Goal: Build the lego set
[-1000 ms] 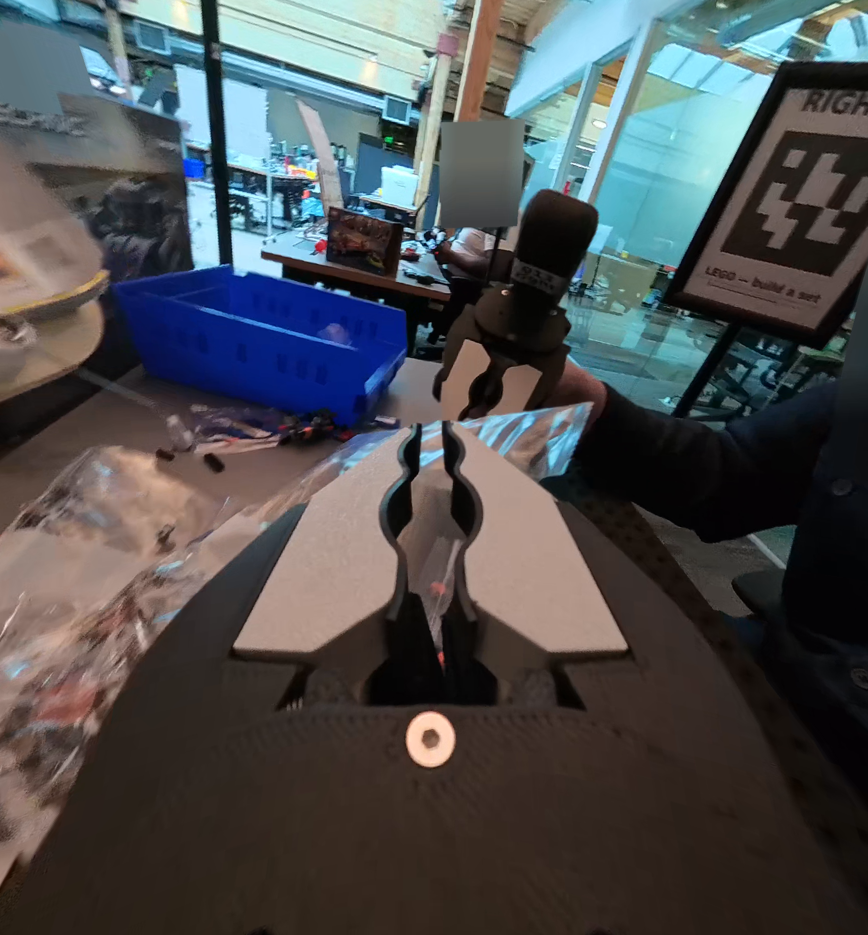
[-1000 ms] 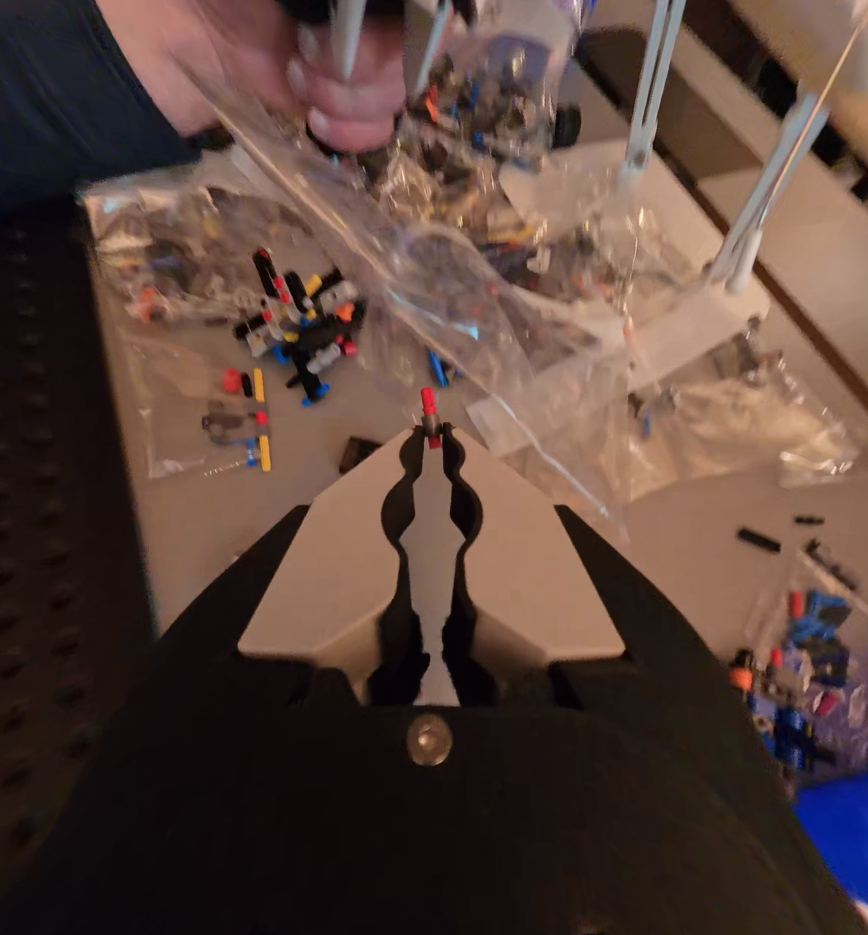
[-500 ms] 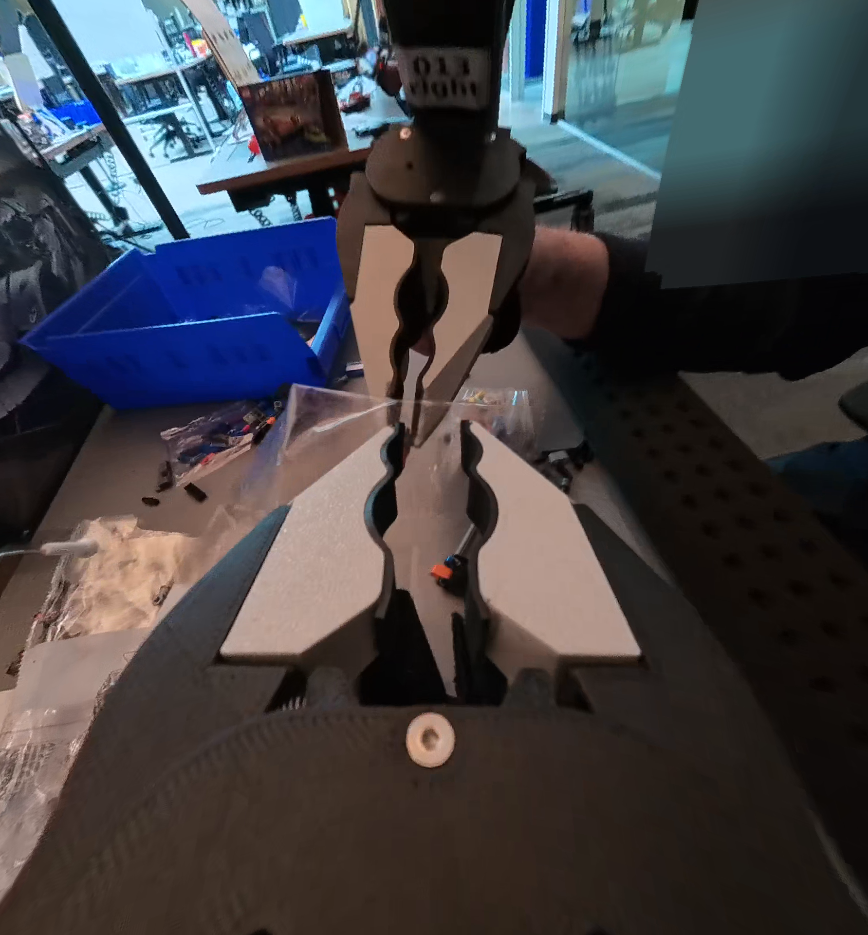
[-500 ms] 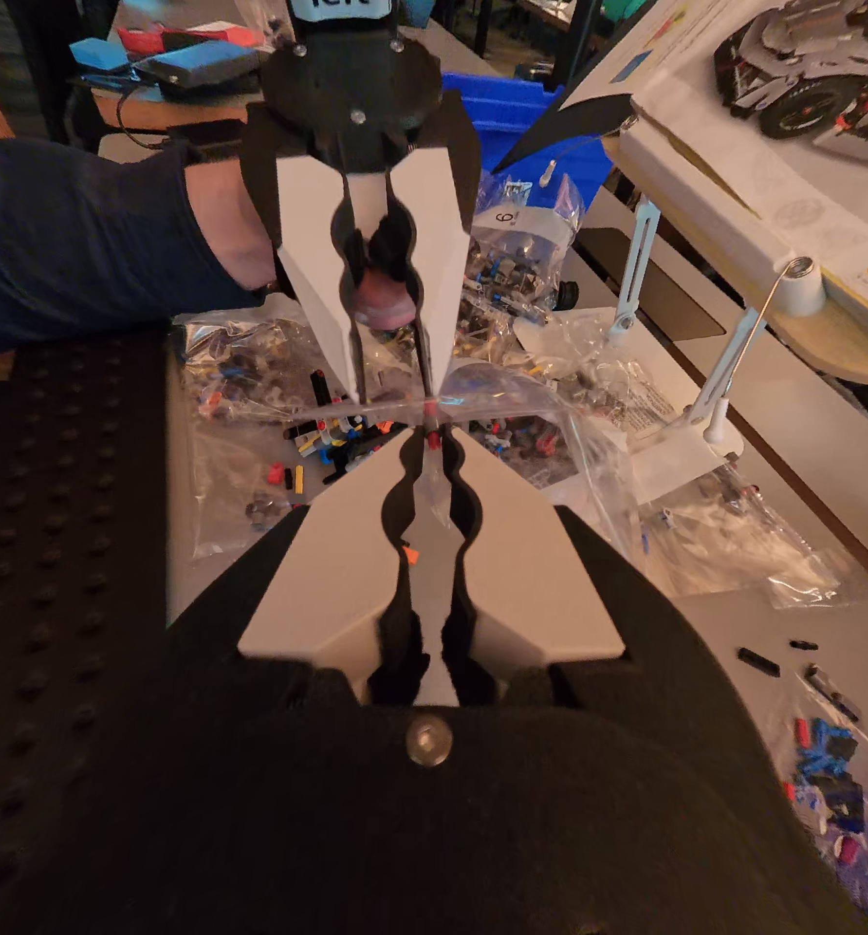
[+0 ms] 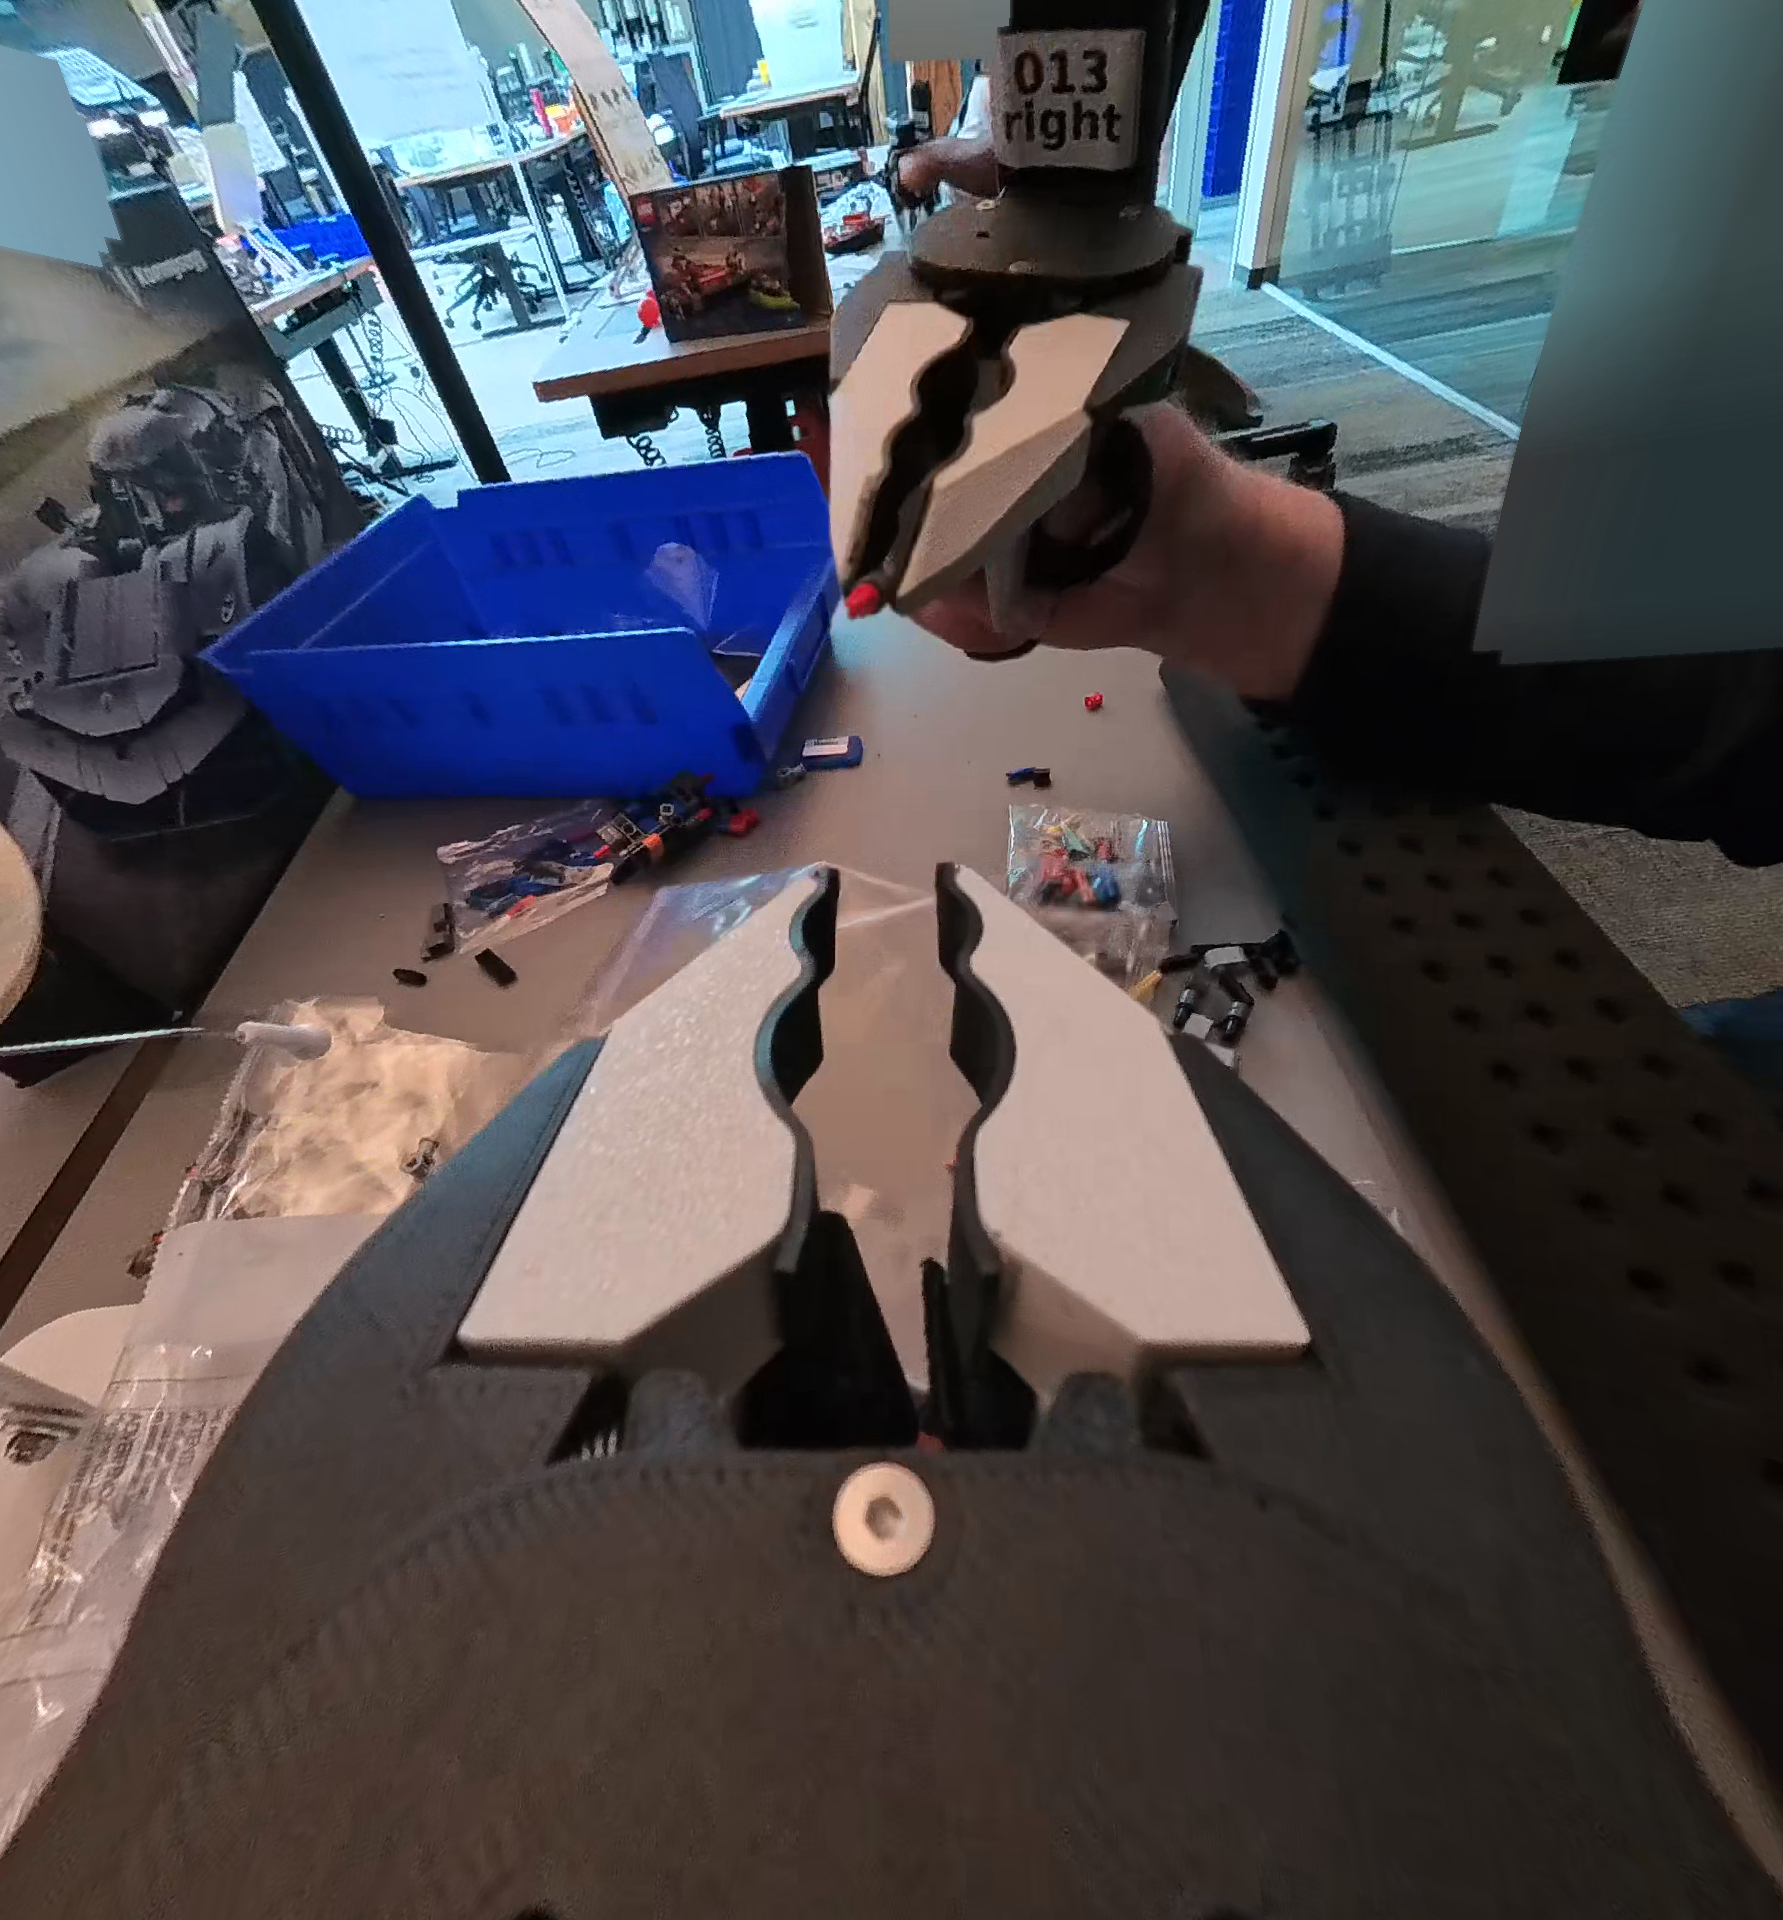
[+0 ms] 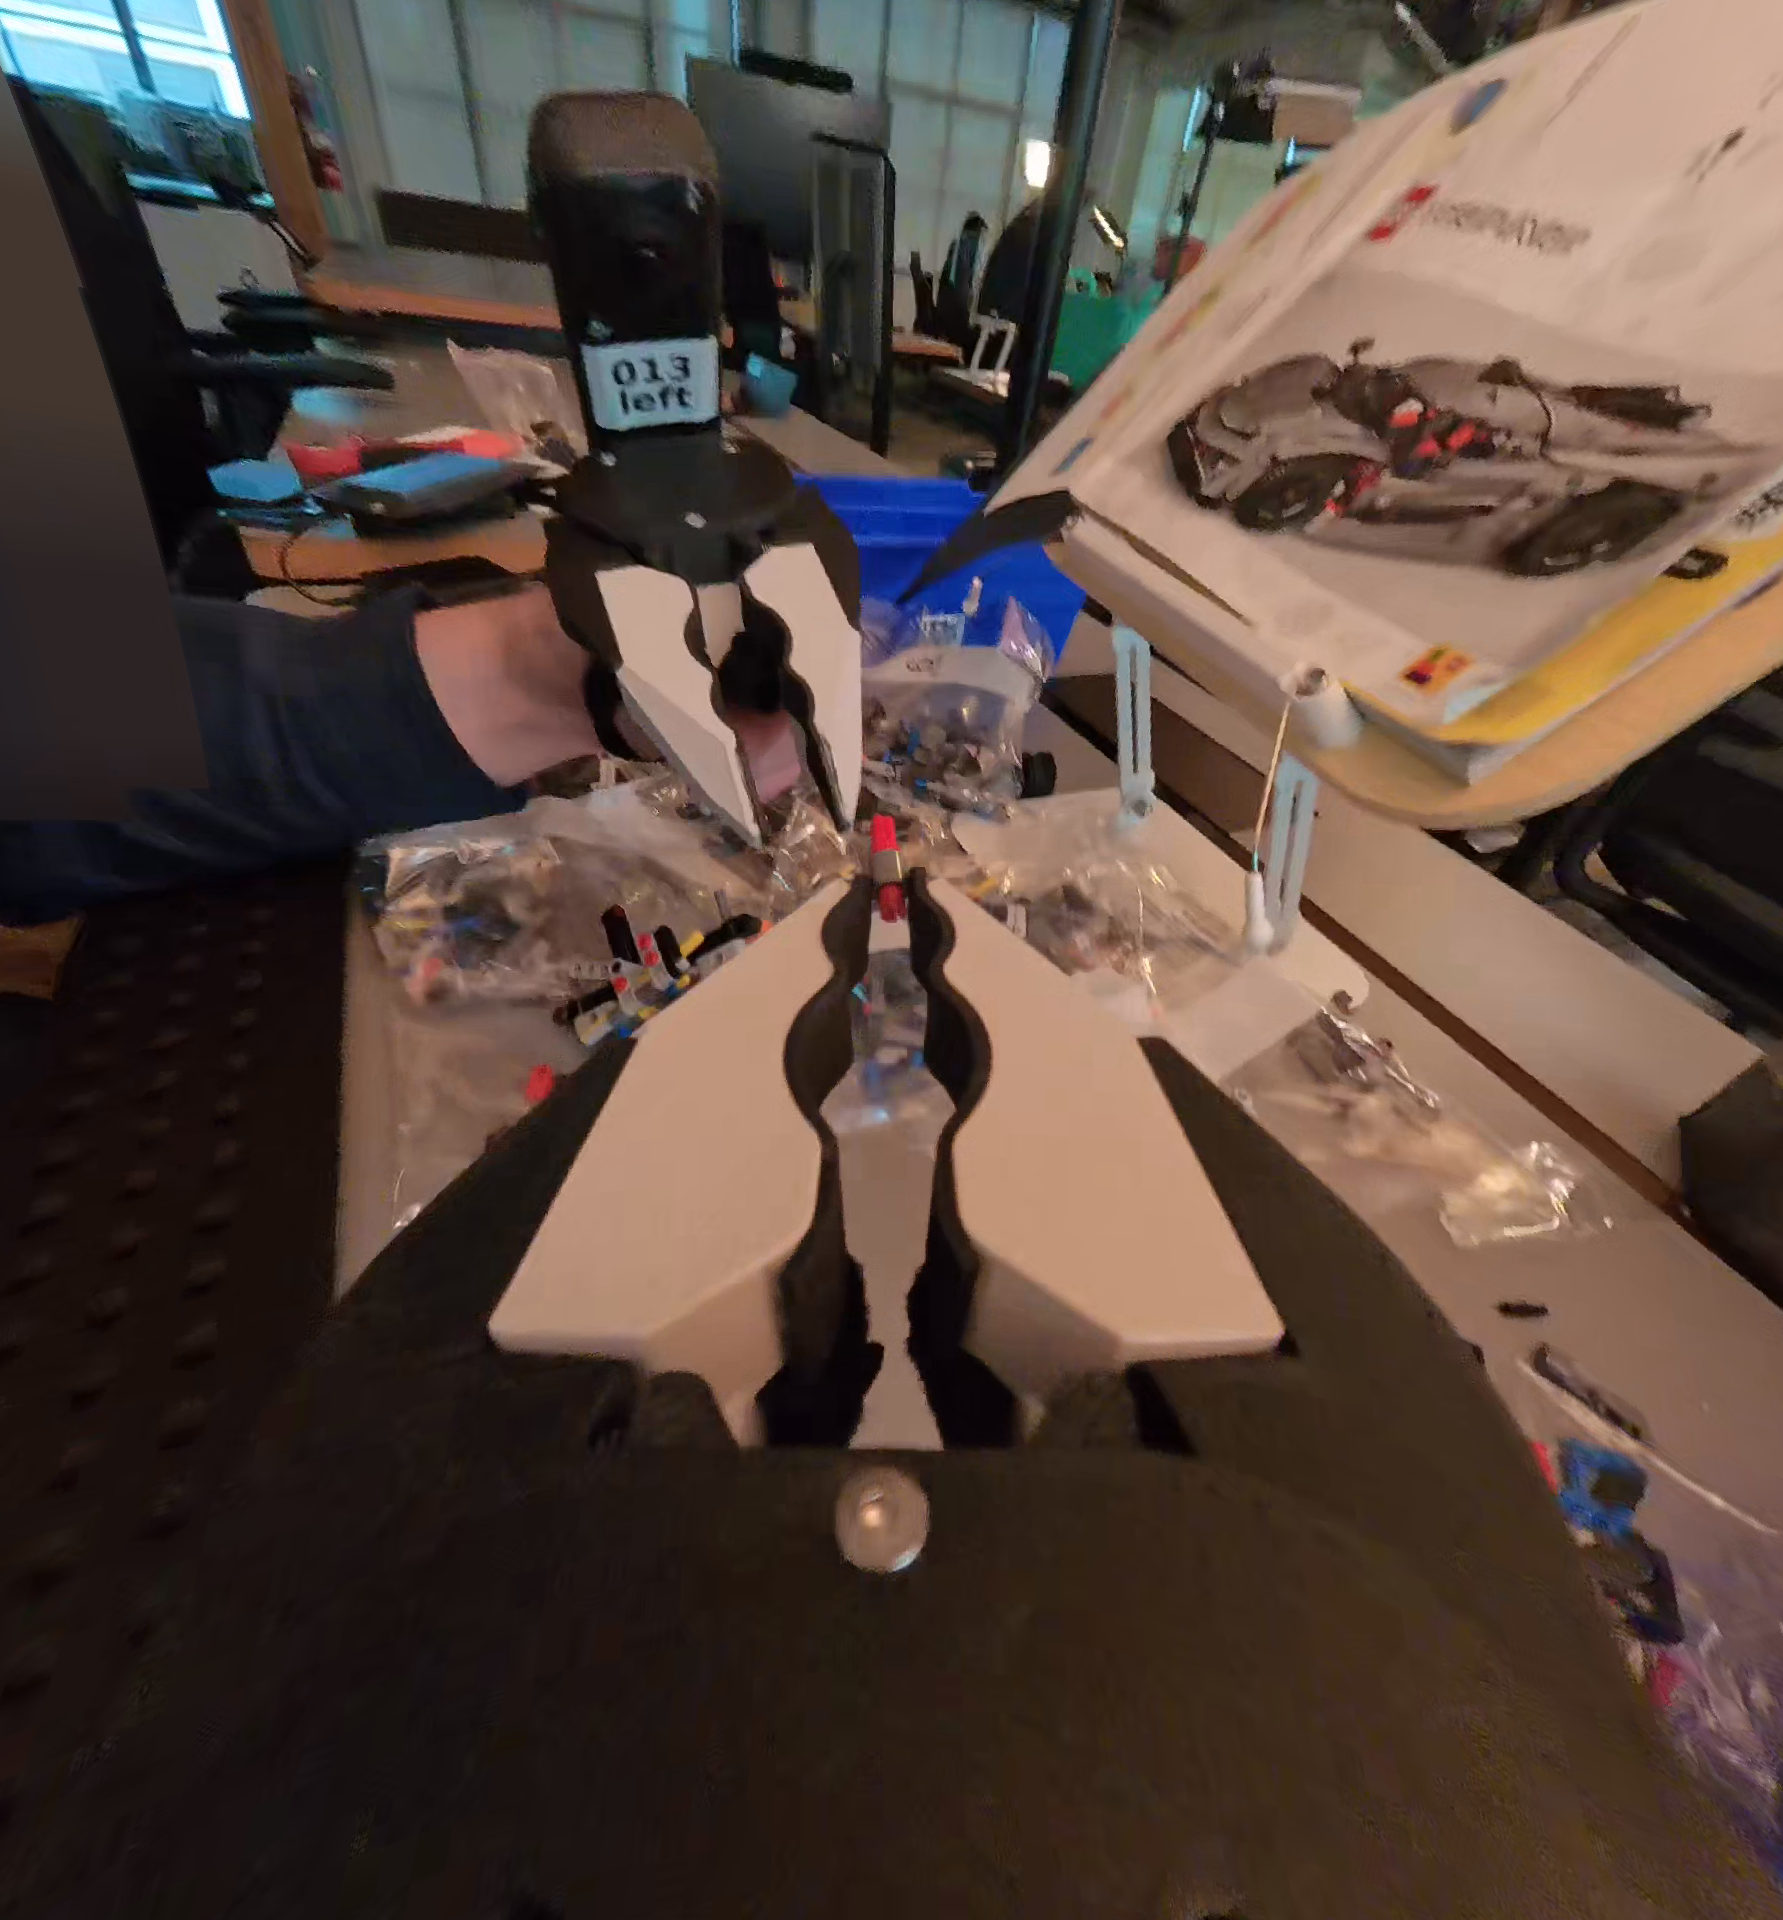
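My right gripper [image 6: 885, 896] is shut on a small red and grey pin [image 6: 883, 857] that sticks out past its fingertips. In the left wrist view it hangs tip-down above the table [image 5: 871, 594] with the red pin [image 5: 863, 596] at its tip. My left gripper [image 5: 885, 883] is open, low over a clear plastic bag [image 5: 705, 935] that lies on the table under its fingers. In the right wrist view the left gripper [image 6: 802, 826] points down, open, just behind the pin. A small part-built assembly [image 6: 638, 977] lies among loose pieces.
A blue bin [image 5: 554, 644] stands at the back. A small bag of coloured parts [image 5: 1084, 873], loose pieces [image 5: 658, 831] and black pins [image 5: 1219, 982] lie on the table. Several part bags [image 6: 970, 727] crowd the far side. An instruction booklet [image 6: 1438, 416] sits on a stand. A black perforated mat [image 5: 1541, 1143] borders the table. Spacing between my two grippers at the tips: around 7 cm.
My left gripper has opened and let go of the clear bag, which now lies on the table. My right gripper has drawn away from the bag with the red pin still held.
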The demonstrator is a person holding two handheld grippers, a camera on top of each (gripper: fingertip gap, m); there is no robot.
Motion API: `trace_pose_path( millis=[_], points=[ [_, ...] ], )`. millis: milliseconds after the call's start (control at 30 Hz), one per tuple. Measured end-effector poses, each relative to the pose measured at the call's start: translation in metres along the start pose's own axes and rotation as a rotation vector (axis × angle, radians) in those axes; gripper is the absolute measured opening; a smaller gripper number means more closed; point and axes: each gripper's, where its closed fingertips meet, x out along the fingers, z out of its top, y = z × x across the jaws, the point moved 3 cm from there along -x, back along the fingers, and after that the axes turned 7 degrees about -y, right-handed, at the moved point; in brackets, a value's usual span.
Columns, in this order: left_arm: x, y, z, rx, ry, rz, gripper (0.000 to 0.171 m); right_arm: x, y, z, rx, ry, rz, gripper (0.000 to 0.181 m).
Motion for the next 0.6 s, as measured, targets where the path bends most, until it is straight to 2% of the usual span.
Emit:
trace_pose_path(
  millis=[200,367,600],
  points=[
    [0.003,-0.004,0.004,0.011,-0.016,-0.009,0.02,0.025,0.013,-0.019,-0.067,0.115,0.025,0.004],
    [0.011,-0.008,0.002,0.017,-0.01,-0.028,0.02,0.03,0.019,-0.021,-0.064,0.118,0.06,0.004],
    [0.014,-0.009,0.0,0.034,-0.001,-0.02,0.004,0.032,0.022,-0.026,-0.073,0.134,0.077,0.004]
  ],
)
